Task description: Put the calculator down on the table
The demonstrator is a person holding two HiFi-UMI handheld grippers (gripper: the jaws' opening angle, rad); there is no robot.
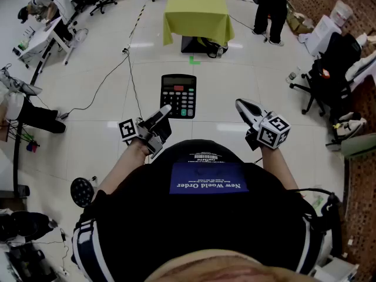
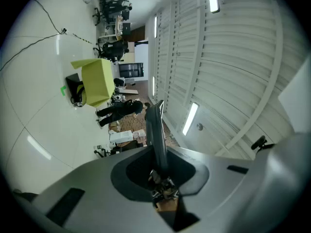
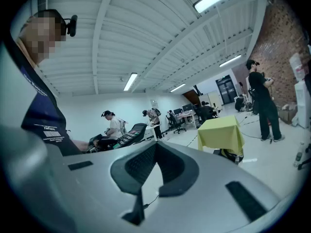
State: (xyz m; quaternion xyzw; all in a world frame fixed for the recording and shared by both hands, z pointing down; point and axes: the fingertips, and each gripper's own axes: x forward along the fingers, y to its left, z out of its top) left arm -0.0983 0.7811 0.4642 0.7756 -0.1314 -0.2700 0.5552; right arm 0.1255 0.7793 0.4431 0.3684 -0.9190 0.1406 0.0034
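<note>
A wide hall with a glossy white floor is seen from above, with thin black cables trailing over it. Far ahead, a bench draped in a yellow-green cloth is set apart from the desks and office chairs along the edges.

A black rectangular calculator with a red-tinted display and dark keys is held up in the air, face up, well short of the bench. Its near edge is clamped in the left claw; in the left gripper view the calculator is shown edge-on as a thin dark slab pinched between the two jaws.

The right claw is held level with the left one, off to the calculator's right and not touching it. Its jaws are parted and nothing is gripped between them.
</note>
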